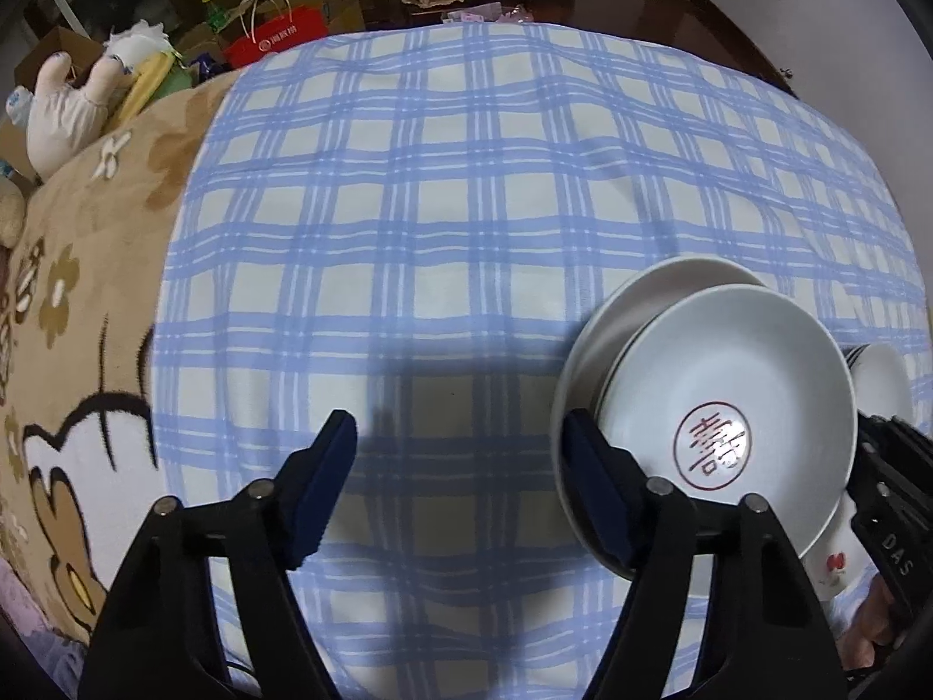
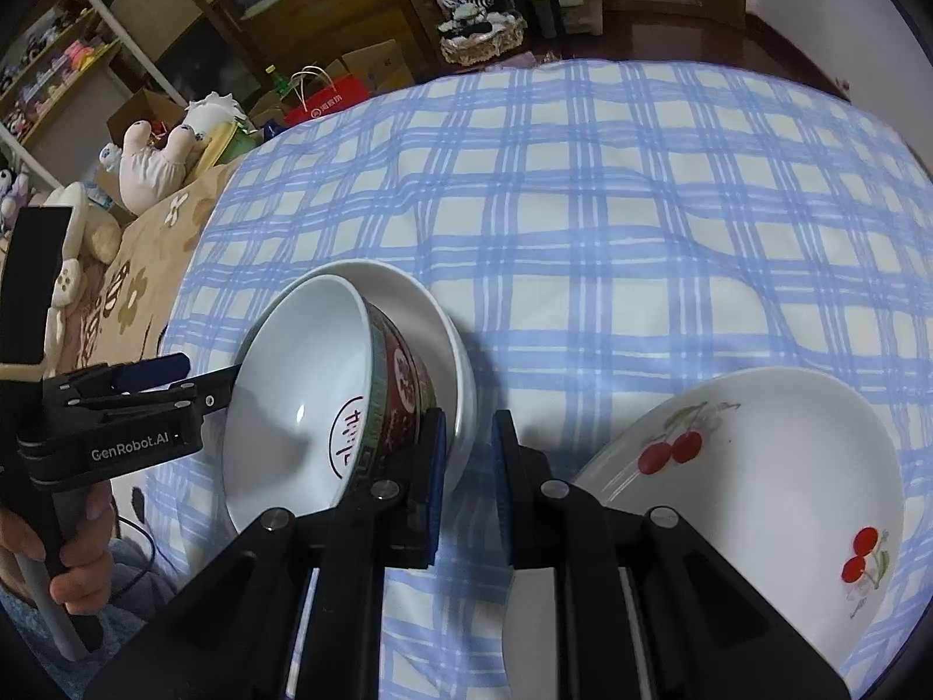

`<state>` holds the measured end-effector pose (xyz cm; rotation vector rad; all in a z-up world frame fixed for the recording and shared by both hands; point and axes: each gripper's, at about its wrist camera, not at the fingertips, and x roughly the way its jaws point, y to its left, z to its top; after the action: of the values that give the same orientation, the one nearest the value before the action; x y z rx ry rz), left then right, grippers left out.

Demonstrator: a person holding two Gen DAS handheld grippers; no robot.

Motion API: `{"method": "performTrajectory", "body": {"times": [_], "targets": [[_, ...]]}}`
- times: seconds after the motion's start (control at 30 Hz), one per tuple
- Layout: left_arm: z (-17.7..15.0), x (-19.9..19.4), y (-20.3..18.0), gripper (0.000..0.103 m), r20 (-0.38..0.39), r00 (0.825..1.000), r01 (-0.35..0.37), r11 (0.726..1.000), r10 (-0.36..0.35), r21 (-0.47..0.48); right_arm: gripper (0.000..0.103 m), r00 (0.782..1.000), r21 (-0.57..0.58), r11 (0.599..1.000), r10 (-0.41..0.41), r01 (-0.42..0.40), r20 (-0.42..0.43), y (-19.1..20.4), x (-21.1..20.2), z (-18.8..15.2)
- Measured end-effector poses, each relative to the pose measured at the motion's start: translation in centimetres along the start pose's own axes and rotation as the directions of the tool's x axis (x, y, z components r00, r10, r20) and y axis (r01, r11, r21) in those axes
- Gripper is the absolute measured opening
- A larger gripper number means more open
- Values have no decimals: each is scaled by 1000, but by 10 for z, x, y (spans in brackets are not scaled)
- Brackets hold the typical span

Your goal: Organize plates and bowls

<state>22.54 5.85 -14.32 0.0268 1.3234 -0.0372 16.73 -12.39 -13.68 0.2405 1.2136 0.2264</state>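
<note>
A red-patterned bowl [image 2: 303, 402] with a red character inside sits tilted in a white plate [image 2: 443, 338] on the blue checked cloth; in the left wrist view the bowl [image 1: 729, 402] and plate [image 1: 600, 338] lie at the right. My left gripper [image 1: 460, 478] is open and empty, its right finger beside the plate's rim. My right gripper [image 2: 469, 466] is narrowly open and holds nothing, its left finger next to the bowl's outer wall. A cherry-patterned bowl [image 2: 758, 496] lies to the right of it. The left gripper [image 2: 151, 373] also shows at the bowl's left edge.
The blue checked cloth [image 1: 443, 186] covers the surface; a tan patterned blanket [image 1: 70, 315] lies at its left. Plush toys [image 2: 157, 157], boxes and a red bag [image 2: 326, 99] stand beyond the far left edge. A basket [image 2: 478, 35] sits on the dark floor behind.
</note>
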Motion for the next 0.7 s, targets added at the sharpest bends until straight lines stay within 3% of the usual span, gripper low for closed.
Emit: {"method": "performTrajectory", "body": {"times": [0.13,0.2,0.27,0.4,0.5,0.7], "targets": [[1,-3,-5,51,0,999,40,999,-40,7,18,999,40,999,30,-28,-32,-9,3,2],[0,-5,-10,48,2,999,32,999,-32,21,18,999,44,999,32,-31,-36,-9,4,3],[0,-5,-8,43,-4,998,70,998,-70,1,18,999,53,998,32,-30,-39,-9,4,2],[5,0,2,40,-10,990,142,989,-143,-51,18,998,135,990,52,-47,-32,-17,5,0],[5,-2,-1,39,1,992,125,992,-125,-28,18,997,102,993,59,-54,-41,-18,6,1],[5,-2,-7,39,20,994,111,994,-110,-17,17,995,142,986,88,-82,-36,-25,8,0]]}}
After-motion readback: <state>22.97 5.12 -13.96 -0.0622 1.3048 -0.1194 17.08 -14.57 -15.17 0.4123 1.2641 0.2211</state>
